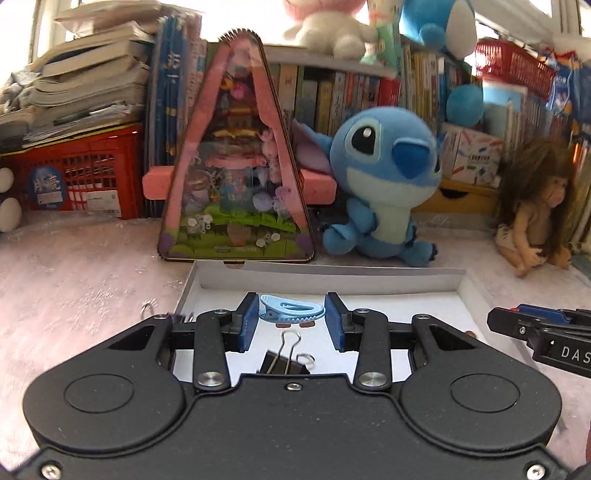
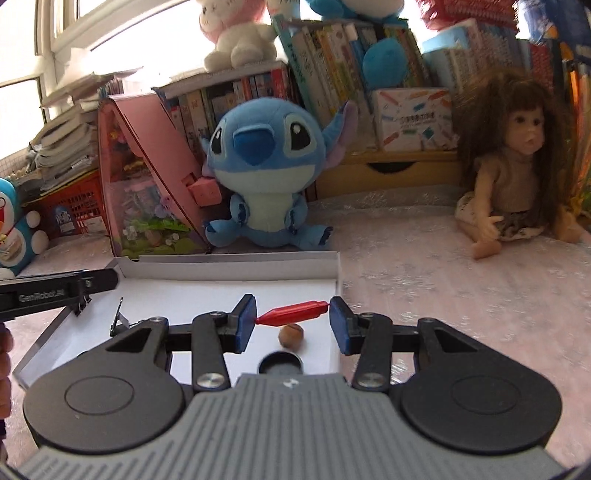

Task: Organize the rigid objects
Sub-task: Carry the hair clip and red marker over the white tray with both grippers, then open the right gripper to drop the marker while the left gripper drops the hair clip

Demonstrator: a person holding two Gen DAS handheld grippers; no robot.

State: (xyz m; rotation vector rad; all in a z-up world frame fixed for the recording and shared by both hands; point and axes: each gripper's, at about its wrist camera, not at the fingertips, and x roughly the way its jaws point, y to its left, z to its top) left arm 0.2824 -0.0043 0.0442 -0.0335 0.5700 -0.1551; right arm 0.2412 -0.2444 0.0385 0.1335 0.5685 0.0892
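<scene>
Your left gripper (image 1: 291, 316) clamps a light blue clip (image 1: 291, 309), long axis spanning pad to pad, above the white box (image 1: 332, 275). Your right gripper (image 2: 292, 316) likewise pinches a red peg (image 2: 293, 313) end-to-end over the box, directly above a brown nut (image 2: 291, 335).

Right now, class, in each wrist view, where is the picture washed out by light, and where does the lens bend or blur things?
Left wrist view: the top edge glares white above the pink-and-white plush; the stacked books smear and curve. Right wrist view: the window blows out, the white box rim bows, and the doll leans toward the edge.
</scene>
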